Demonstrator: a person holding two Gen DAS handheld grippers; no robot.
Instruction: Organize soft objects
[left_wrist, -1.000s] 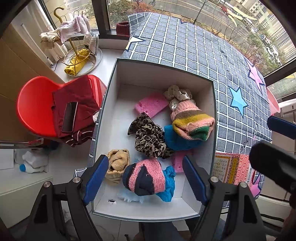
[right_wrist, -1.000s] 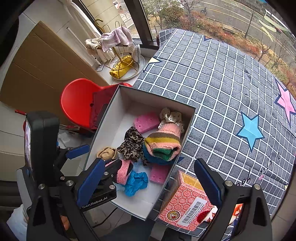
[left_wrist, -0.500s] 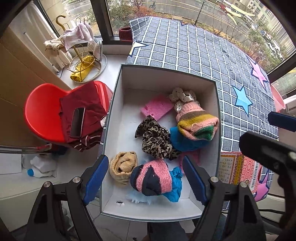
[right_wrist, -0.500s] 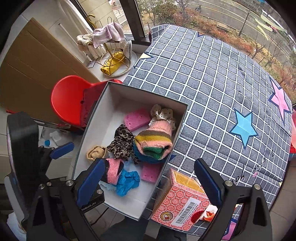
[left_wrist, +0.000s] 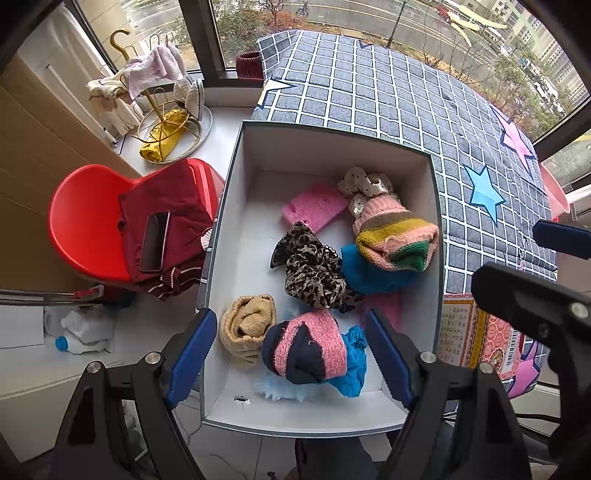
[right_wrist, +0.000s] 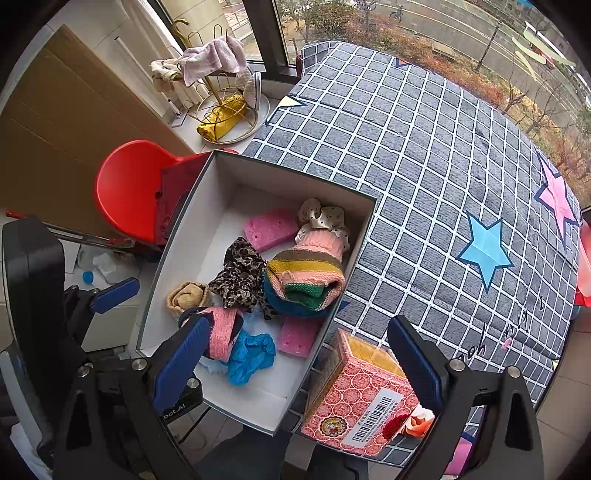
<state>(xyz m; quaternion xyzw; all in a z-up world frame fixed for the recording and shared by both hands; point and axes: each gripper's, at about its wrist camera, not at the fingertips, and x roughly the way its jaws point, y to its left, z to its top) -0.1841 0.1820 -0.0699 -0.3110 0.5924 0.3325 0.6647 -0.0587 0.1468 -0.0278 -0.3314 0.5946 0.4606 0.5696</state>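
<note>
A white open box (left_wrist: 332, 155) holds several soft things: a striped knit hat (left_wrist: 395, 236), a leopard-print cloth (left_wrist: 314, 266), a pink sponge (left_wrist: 314, 210), a tan rolled sock (left_wrist: 247, 325), a pink and navy knit piece (left_wrist: 306, 347) and a blue cloth (left_wrist: 354, 365). My left gripper (left_wrist: 290, 354) hangs open above the box's near end, its pads either side of the knit piece and apart from it. My right gripper (right_wrist: 297, 365) is open with nothing between its pads, over the box (right_wrist: 280, 184) near corner and a red patterned carton (right_wrist: 354, 402).
The box rests on the left edge of a table under a grey checked cloth with stars (right_wrist: 443, 166). Left of it stands a red chair (left_wrist: 85, 221) with a dark red garment and a phone (left_wrist: 153, 242). A gold rack (left_wrist: 166, 122) with towels stands by the window.
Both views have drifted only slightly. Both grippers stay open, and nothing in the box has moved.
</note>
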